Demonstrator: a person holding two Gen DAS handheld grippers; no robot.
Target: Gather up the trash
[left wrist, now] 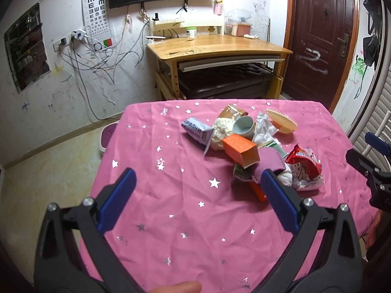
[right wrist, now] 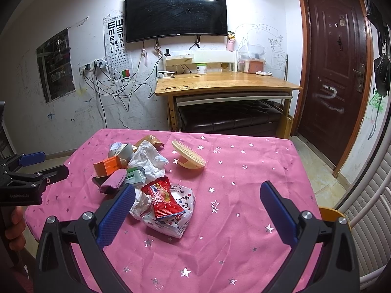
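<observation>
A heap of trash lies on the pink star-print tablecloth (left wrist: 185, 219). In it are an orange box (left wrist: 240, 150), a blue-white carton (left wrist: 196, 130), crumpled white paper (left wrist: 264, 129), a grey-green cup (left wrist: 243, 127), a purple pouch (left wrist: 268, 163) and a red snack wrapper (left wrist: 304, 162). The red snack wrapper (right wrist: 165, 197) rests on a white printed bag (right wrist: 176, 219). My left gripper (left wrist: 198, 183) is open, near the heap's front left. My right gripper (right wrist: 198, 195) is open too, its left finger beside the wrapper. Nothing is held.
A cream comb-like brush (right wrist: 189, 160) lies on the cloth right of the heap. Behind the table stand a wooden desk (right wrist: 227, 83) with a dark bench under it, a brown door (right wrist: 334, 73) and a cable-strewn wall. A yellow chair edge (right wrist: 330, 213) is at right.
</observation>
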